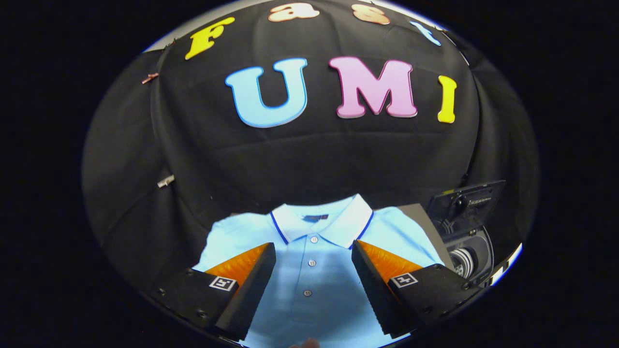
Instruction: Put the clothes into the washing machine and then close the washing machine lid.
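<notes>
A light blue polo shirt (309, 241) with a white collar lies flat on the black cloth, buttons facing up. My gripper (313, 258) hovers over its chest, open, with the button placket showing in the wide gap between the fingers (251, 275). Nothing is held. To the right of the shirt stands the washing machine (466, 251), its dark lid (464, 200) raised and the drum opening with something striped visible inside.
The black cloth wall rises just behind the shirt and wraps around both sides. A small metal clip (165, 181) is fixed on the cloth at the left. A grey panel (423, 217) sits between the shirt's right shoulder and the machine.
</notes>
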### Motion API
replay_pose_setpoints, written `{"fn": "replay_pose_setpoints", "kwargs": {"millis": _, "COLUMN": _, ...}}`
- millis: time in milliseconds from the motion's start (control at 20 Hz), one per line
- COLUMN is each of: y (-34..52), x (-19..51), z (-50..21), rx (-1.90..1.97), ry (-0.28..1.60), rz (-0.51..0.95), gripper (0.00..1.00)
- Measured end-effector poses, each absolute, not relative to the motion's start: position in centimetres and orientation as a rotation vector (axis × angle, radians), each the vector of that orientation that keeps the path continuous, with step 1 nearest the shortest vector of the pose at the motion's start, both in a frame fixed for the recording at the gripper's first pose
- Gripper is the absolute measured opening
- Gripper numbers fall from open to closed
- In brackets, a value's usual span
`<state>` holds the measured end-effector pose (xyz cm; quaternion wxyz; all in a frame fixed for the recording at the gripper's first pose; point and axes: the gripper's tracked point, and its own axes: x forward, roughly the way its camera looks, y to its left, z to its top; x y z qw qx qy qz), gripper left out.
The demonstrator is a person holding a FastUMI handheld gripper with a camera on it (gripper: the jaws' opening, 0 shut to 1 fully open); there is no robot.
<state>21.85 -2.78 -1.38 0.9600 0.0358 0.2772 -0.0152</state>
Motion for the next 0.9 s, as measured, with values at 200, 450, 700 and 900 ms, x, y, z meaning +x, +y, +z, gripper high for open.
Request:
{"fn": "replay_pose_setpoints", "kwargs": {"millis": 200, "y": -2.9, "x": 22.1, "z": -3.9, "rx": 0.001, "ry": 0.718, "rz": -0.026, "gripper": 1.0}}
{"fn": "replay_pose_setpoints", "kwargs": {"millis": 450, "y": -2.4, "x": 22.0, "z": -5.5, "rx": 0.003, "ry": 0.83, "rz": -0.02, "gripper": 1.0}}
{"fn": "replay_pose_setpoints", "kwargs": {"millis": 700, "y": -3.4, "x": 22.3, "z": -5.5, "rx": 0.039, "ry": 0.905, "rz": -0.095, "gripper": 0.89}}
{"fn": "replay_pose_setpoints", "kwargs": {"millis": 900, "y": -3.7, "x": 22.2, "z": -6.0, "rx": 0.013, "ry": 0.969, "rz": -0.107, "gripper": 0.86}}
